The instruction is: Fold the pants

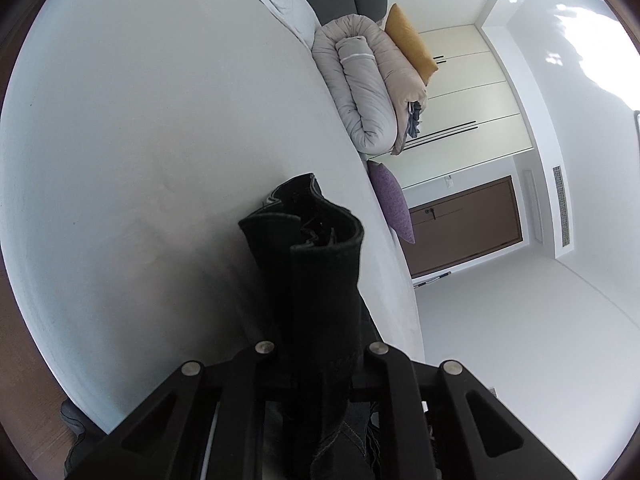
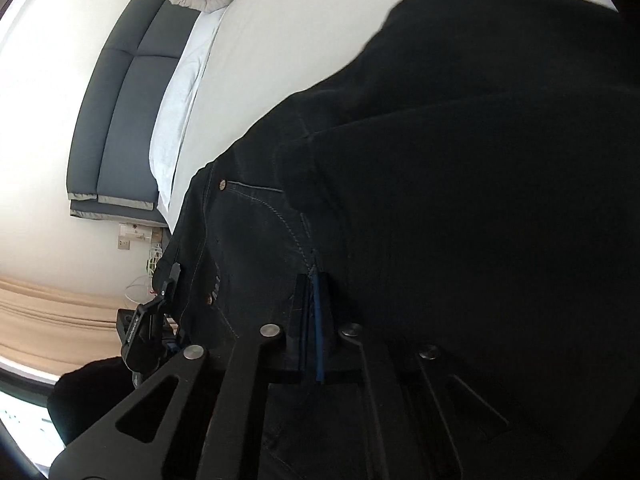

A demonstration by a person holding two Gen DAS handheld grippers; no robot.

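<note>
The black pants (image 1: 312, 264) stick up as a bunched fold of cloth between the jaws of my left gripper (image 1: 316, 360), which is shut on them; the cloth hides its fingertips. Below lies the white bed sheet (image 1: 140, 120). In the right wrist view the pants (image 2: 460, 200) fill most of the picture, with a front pocket and rivets (image 2: 222, 184) showing. My right gripper (image 2: 314, 280) is shut, its pads pressed together on the cloth at a pocket seam. A heap of the dark fabric hangs over its right side.
A rolled grey duvet (image 1: 360, 92), a yellow pillow (image 1: 412, 40) and a purple cushion (image 1: 392, 200) lie along the bed's far edge. A brown door (image 1: 468, 224) stands beyond. The grey headboard (image 2: 120, 120) and a white pillow (image 2: 180, 100) are at the left. A black clamp-like device (image 2: 148, 328) sits by the pants' edge.
</note>
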